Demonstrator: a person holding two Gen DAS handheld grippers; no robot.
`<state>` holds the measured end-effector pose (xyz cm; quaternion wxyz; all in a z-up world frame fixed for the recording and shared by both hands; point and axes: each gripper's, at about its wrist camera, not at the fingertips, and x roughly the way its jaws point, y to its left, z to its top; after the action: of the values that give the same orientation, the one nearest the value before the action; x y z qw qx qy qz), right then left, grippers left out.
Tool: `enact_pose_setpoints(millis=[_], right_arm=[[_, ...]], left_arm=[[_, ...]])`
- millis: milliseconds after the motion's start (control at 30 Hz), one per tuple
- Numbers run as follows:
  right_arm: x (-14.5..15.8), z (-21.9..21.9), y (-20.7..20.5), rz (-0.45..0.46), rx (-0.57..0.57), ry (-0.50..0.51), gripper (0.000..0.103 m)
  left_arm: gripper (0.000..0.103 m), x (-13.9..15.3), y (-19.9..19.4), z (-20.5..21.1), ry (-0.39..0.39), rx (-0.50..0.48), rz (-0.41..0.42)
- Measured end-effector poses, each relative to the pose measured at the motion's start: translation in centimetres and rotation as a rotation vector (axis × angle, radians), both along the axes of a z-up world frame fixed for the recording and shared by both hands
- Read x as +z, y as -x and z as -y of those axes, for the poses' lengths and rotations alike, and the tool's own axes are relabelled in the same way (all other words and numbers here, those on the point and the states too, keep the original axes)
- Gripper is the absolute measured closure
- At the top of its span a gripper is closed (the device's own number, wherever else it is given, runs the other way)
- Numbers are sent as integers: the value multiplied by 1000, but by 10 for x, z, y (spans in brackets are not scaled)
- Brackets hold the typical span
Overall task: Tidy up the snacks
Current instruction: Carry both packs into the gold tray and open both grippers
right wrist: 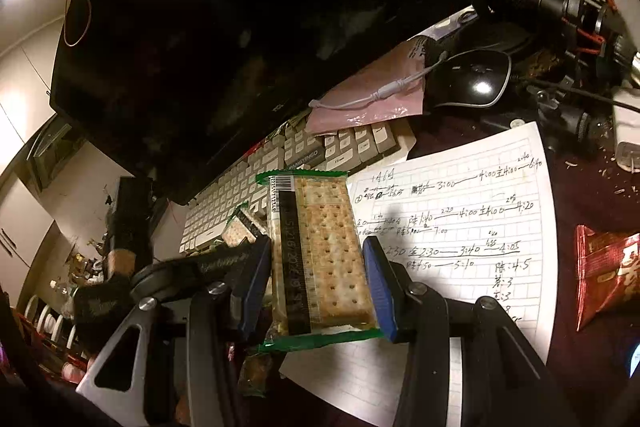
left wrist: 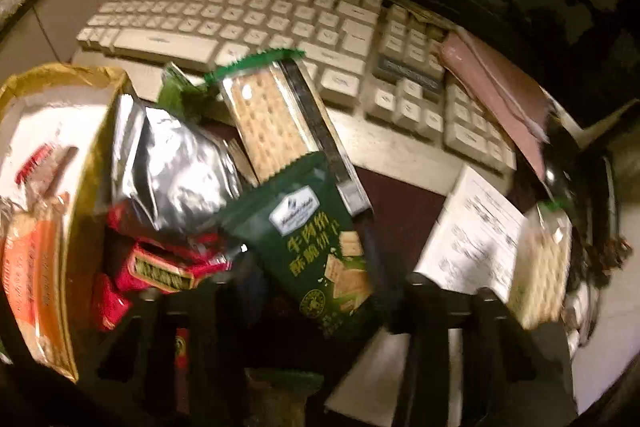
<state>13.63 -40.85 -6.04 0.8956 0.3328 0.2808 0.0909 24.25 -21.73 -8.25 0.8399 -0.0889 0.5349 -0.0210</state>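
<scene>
Right wrist view: cracker pack (right wrist: 320,259) pinched upright between the right gripper's (right wrist: 320,283) blue pads (right wrist: 378,287), above a handwritten sheet (right wrist: 460,227).
Left wrist view: green snack bag (left wrist: 320,243) between the left gripper's (left wrist: 316,291) blurred fingers; contact unclear.
Nearby: silver pouch (left wrist: 176,171), red packets (left wrist: 160,267), keyboard (left wrist: 256,11).

Clear green-edged cracker pack (right wrist: 320,259) stands upright above handwritten sheet (right wrist: 460,227); dark green cracker pouch (left wrist: 316,247) tilted
</scene>
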Motion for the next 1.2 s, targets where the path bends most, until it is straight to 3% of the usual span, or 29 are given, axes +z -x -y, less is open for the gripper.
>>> enact_pose_setpoints(millis=[67, 133, 233, 400, 567, 700, 833, 967, 1200], right_arm=[[0, -1, 0, 2, -3, 10, 57], [-1, -2, -2, 0, -4, 18, 57], [0, -6, -3, -3, -4, 42, 57], [3, -15, -3, 9, 7, 98, 57], [10, -28, -2, 36, 50, 124, 57], [31, -62, 6, 77, 150, 131, 57], [56, -120, 10, 134, 308, 179, 57], [64, -171, 1, 158, 447, 203, 57], [51, -241, -28, 107, 612, 218, 57]], left_arm=[[87, 2, 10, -6, 40, -16, -6], [93, 5, 21, -14, 94, -35, -8], [94, 10, 38, -25, 132, -67, 16], [94, 27, 62, -49, 282, -140, 22], [94, 65, 95, -89, 390, -191, 89], [94, 94, 112, -127, 383, -190, 181], [94, 104, 123, -173, 327, -130, 254], [94, 94, 127, -214, 299, -52, 244], [94, 66, 131, -258, 251, 40, 186]])
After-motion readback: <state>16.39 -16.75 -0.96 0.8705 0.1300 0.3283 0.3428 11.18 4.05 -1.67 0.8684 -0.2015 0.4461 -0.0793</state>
